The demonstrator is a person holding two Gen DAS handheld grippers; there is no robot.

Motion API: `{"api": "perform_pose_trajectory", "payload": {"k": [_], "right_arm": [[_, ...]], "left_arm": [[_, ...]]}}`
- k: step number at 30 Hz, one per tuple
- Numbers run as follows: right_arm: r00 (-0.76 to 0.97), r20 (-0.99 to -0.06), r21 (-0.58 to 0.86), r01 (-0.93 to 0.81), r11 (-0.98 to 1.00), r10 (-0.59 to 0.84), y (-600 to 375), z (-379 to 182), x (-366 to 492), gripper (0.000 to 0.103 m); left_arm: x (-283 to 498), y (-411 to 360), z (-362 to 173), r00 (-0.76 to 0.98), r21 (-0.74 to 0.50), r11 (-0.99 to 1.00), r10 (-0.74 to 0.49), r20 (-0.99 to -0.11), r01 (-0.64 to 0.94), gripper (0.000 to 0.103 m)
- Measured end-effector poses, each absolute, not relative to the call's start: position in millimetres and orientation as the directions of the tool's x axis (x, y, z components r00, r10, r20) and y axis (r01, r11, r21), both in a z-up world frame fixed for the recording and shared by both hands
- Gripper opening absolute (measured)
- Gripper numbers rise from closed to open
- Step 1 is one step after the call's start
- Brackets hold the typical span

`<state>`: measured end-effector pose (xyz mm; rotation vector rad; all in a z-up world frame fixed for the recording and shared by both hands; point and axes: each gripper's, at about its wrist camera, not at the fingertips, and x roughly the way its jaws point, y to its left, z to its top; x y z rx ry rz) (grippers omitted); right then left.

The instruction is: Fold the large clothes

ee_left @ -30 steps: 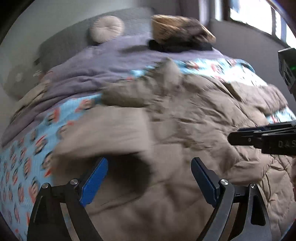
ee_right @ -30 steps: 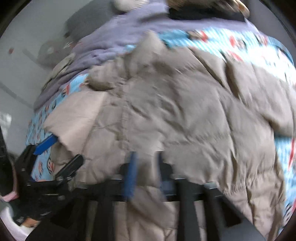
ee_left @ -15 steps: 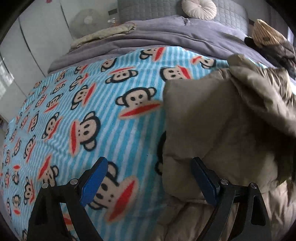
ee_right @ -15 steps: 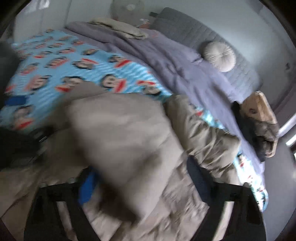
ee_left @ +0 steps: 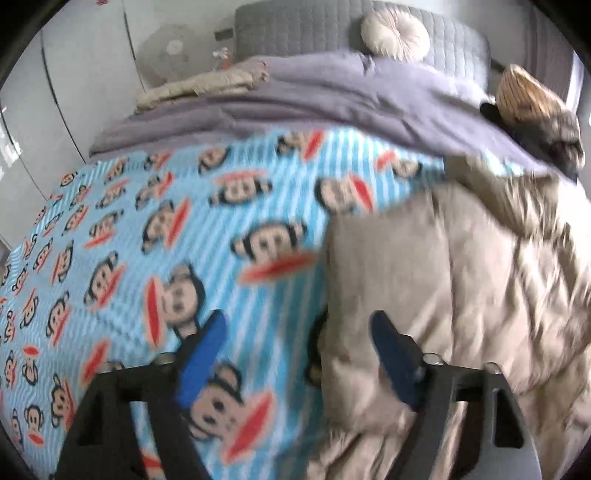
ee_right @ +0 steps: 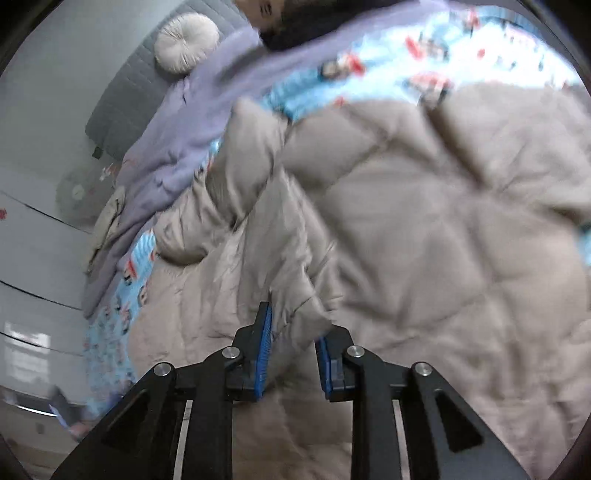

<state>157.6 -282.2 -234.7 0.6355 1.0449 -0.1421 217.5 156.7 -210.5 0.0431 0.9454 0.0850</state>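
A large beige quilted jacket point(ee_left: 461, 266) lies on the bed over a blue monkey-print blanket point(ee_left: 155, 236). In the left wrist view my left gripper point(ee_left: 295, 354) is open and empty, its right finger over the jacket's folded left edge and its left finger over the blanket. In the right wrist view the jacket point(ee_right: 424, 229) fills most of the frame. My right gripper point(ee_right: 293, 347) is shut on a fold of the jacket, with fabric pinched between the blue pads.
A purple duvet point(ee_left: 332, 99) lies across the head of the bed, with a grey headboard point(ee_left: 295, 22) and round cream cushion point(ee_left: 395, 33) behind. A pile of clothes point(ee_left: 535, 110) sits at the far right. White wardrobe doors point(ee_left: 55, 92) stand on the left.
The left gripper has swung left off the jacket and now looks over the blanket and the jacket's left edge. The right gripper has closed on a fold of the jacket.
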Motion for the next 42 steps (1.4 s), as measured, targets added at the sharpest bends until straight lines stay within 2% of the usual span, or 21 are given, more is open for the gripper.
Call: {"api": "perform_pose_trajectory", "payload": {"k": [4, 7, 11, 12, 13, 14, 15, 17, 19, 20, 21, 22, 24, 26, 28, 32, 37, 40, 42], "right_arm": [[0.56, -0.811, 0.372, 0.274, 0.887, 0.168, -264.9, -210.5, 167.3, 0.022], [0.557, -0.812, 0.299, 0.136, 0.945, 0.177, -236.2, -204.4, 181.2, 0.022], [0.562, -0.817, 0.223, 0.097, 0.97, 0.132, -223.8, -197.8, 178.5, 0.022], [0.56, -0.822, 0.2, 0.116, 0.973, 0.102, -227.9, -196.6, 176.4, 0.027], [0.546, -0.833, 0.195, 0.139, 0.971, 0.089, -236.2, -197.4, 172.1, 0.037], [0.518, -0.85, 0.213, 0.175, 0.961, 0.094, -245.4, -203.3, 171.6, 0.07], [0.493, -0.86, 0.267, 0.222, 0.938, 0.128, -258.8, -212.3, 169.0, 0.082], [0.452, -0.866, 0.372, 0.293, 0.881, 0.215, -279.5, -231.6, 166.0, 0.081], [0.441, -0.845, 0.475, 0.359, 0.803, 0.303, -296.0, -253.2, 165.3, 0.076], [0.445, -0.831, 0.513, 0.382, 0.769, 0.333, -301.5, -261.8, 167.1, 0.059], [0.438, -0.829, 0.527, 0.408, 0.745, 0.347, -305.4, -268.8, 170.3, 0.019], [0.437, -0.824, 0.542, 0.424, 0.726, 0.36, -308.1, -272.6, 172.0, 0.01], [0.445, -0.838, 0.507, 0.416, 0.755, 0.317, -307.7, -268.6, 171.4, 0.009], [0.422, -0.883, 0.383, 0.39, 0.838, 0.207, -303.3, -264.1, 170.6, 0.008], [0.386, -0.908, 0.317, 0.375, 0.871, 0.164, -303.9, -273.0, 168.4, 0.008], [0.368, -0.917, 0.294, 0.369, 0.882, 0.151, -311.0, -279.1, 165.0, 0.008], [0.371, -0.928, 0.182, 0.343, 0.922, 0.046, -298.6, -266.3, 163.7, 0.008], [0.38, -0.925, 0.169, 0.344, 0.924, 0.027, -301.1, -252.8, 156.5, 0.022], [0.394, -0.918, 0.194, 0.358, 0.913, 0.04, -309.5, -245.3, 148.4, 0.037]], "left_arm": [[245.0, 157.7, -203.3, 0.592, 0.065, 0.996, 0.091, -0.801, -0.065, 0.078], [261.3, 145.4, -219.8, 0.572, 0.091, 0.995, 0.102, -0.814, -0.047, 0.078], [265.7, 128.0, -246.8, 0.53, 0.131, 0.991, 0.125, -0.839, -0.027, 0.078], [263.8, 126.4, -246.8, 0.534, 0.126, 0.992, 0.121, -0.837, -0.028, 0.078], [262.2, 125.8, -246.1, 0.536, 0.116, 0.993, 0.112, -0.837, -0.027, 0.078], [261.9, 125.2, -245.4, 0.536, 0.11, 0.994, 0.107, -0.838, -0.026, 0.078], [262.8, 125.9, -243.9, 0.535, 0.106, 0.994, 0.103, -0.838, -0.025, 0.078], [265.4, 128.6, -239.0, 0.546, 0.096, 0.995, 0.095, -0.832, -0.027, 0.078], [268.4, 134.1, -233.6, 0.56, 0.086, 0.995, 0.096, -0.823, -0.043, 0.078], [270.8, 135.9, -233.3, 0.559, 0.084, 0.995, 0.098, -0.823, -0.051, 0.078], [273.9, 138.9, -234.0, 0.551, 0.083, 0.994, 0.106, -0.828, -0.067, 0.078], [276.2, 140.7, -235.5, 0.543, 0.08, 0.994, 0.108, -0.833, -0.076, 0.078], [278.1, 138.5, -242.0, 0.524, 0.057, 0.996, 0.084, -0.848, -0.069, 0.078], [277.6, 126.0, -252.1, 0.51, 0.067, 0.997, 0.076, -0.857, -0.035, 0.078], [275.8, 111.3, -262.0, 0.512, 0.095, 0.995, 0.087, -0.855, -0.011, 0.078], [275.7, 102.0, -271.0, 0.508, 0.079, 0.997, 0.077, -0.858, -0.017, 0.078], [273.0, 101.9, -256.4, 0.488, 0.091, 0.996, 0.085, -0.868, -0.012, 0.078], [264.5, 97.1, -244.0, 0.486, 0.095, 0.995, 0.077, -0.87, 0.011, 0.078], [254.9, 87.6, -237.3, 0.473, 0.104, 0.993, 0.069, -0.878, 0.047, 0.078]]}}
